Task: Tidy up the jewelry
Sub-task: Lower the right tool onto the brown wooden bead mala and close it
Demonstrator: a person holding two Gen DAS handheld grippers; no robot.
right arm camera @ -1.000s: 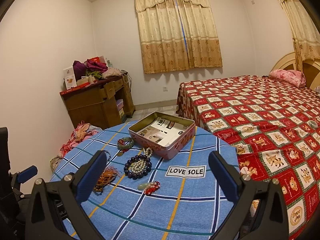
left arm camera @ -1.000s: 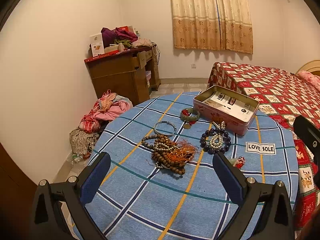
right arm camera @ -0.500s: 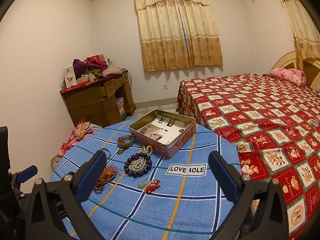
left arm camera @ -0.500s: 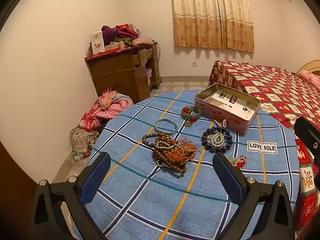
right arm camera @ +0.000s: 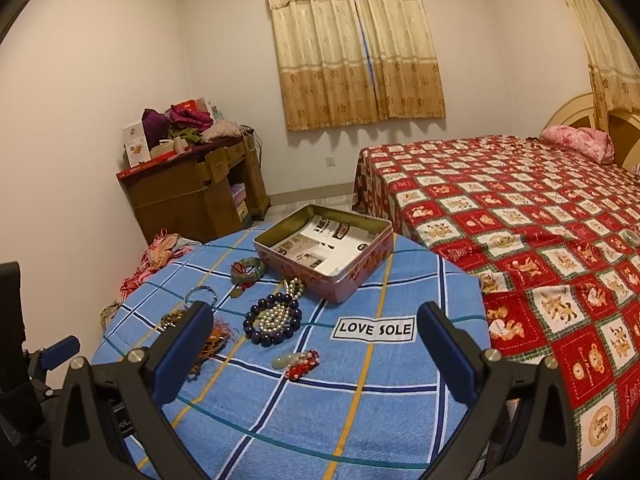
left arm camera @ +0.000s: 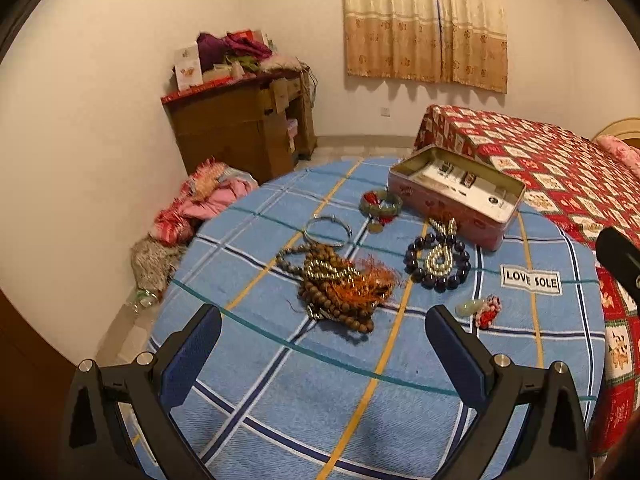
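An open pink tin box (left arm camera: 456,196) (right arm camera: 324,252) stands at the far side of a round table with a blue plaid cloth (left arm camera: 280,392). In front of it lie a green bangle (left arm camera: 380,203), a silver bangle (left arm camera: 327,231), a tangle of brown bead strings with orange tassels (left arm camera: 340,292), a dark bead bracelet around a pearl string (left arm camera: 437,258) (right arm camera: 274,320), and a jade pendant with red knot (left arm camera: 482,307) (right arm camera: 298,360). My left gripper (left arm camera: 322,346) is open and empty, above the near table edge, short of the brown beads. My right gripper (right arm camera: 314,348) is open and empty, over the pendant.
A bed with a red patterned cover (right arm camera: 520,208) stands right of the table. A wooden desk piled with clothes (left arm camera: 240,128) stands at the back left, with a heap of clothes (left arm camera: 200,204) on the floor beside it. A "LOVE SOLE" label (right arm camera: 374,329) marks the cloth.
Both grippers have moved slightly forward toward the jewelry; the table looks a little nearer. Both stay open and empty. Nothing on the table has moved.
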